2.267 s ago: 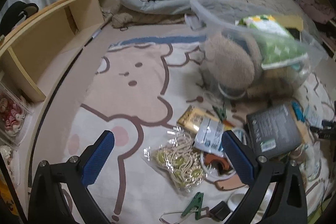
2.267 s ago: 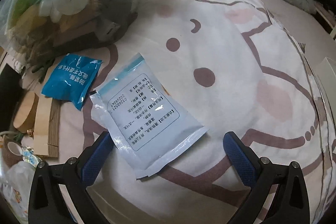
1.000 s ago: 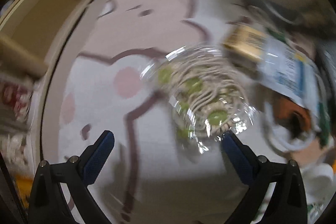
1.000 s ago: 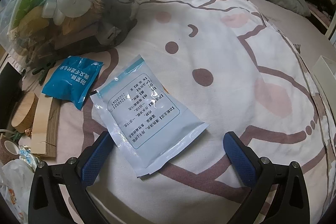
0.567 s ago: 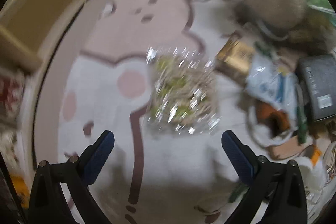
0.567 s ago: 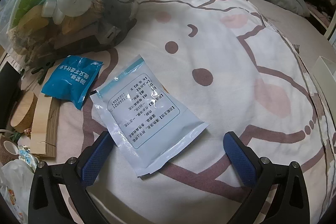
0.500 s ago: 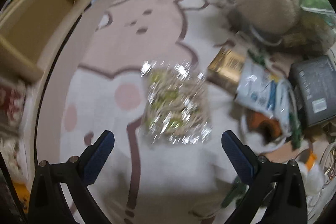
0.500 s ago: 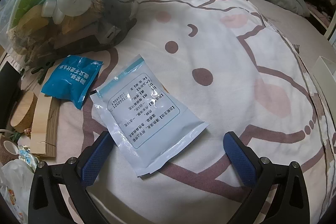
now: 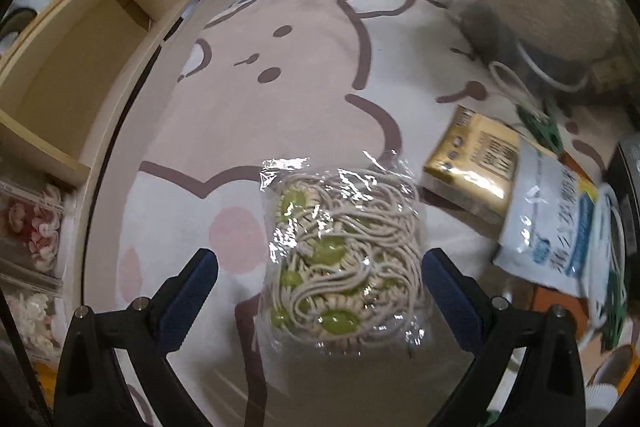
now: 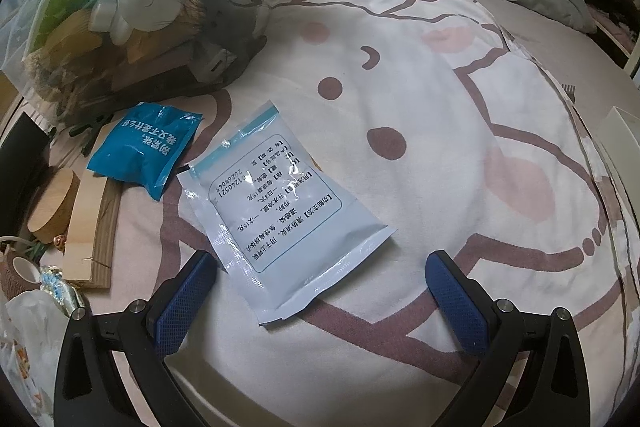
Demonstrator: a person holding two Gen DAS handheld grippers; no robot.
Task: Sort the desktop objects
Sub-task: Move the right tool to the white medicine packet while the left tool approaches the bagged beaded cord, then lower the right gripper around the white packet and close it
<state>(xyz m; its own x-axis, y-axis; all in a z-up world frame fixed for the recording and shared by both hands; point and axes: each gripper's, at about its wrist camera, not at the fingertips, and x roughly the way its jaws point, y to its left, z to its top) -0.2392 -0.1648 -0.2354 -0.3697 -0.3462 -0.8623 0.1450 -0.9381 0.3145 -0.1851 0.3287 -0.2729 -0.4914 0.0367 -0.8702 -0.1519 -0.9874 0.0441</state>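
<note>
Left wrist view: my left gripper [image 9: 316, 277] gaped around the cord bag [image 9: 344, 259]; my right gripper [image 10: 316, 281] gaped over the white sachet [image 10: 280, 215].

A white bed cover [image 10: 400, 347] is printed with a cartoon face: brown outlines, dark brown dots and pale pink cheek patches. On it lies a white sachet [image 10: 280, 203] with a light blue top band and black print; at its ten o'clock lies a bright blue packet [image 10: 146, 151] with white characters. In the left view, a clear, glinting bag [image 9: 344, 255] holds beige cord and green beads; at its two o'clock lies a gold pouch [image 9: 472, 159]. Both claws have blue pads [image 9: 188, 299] on black arms.
</note>
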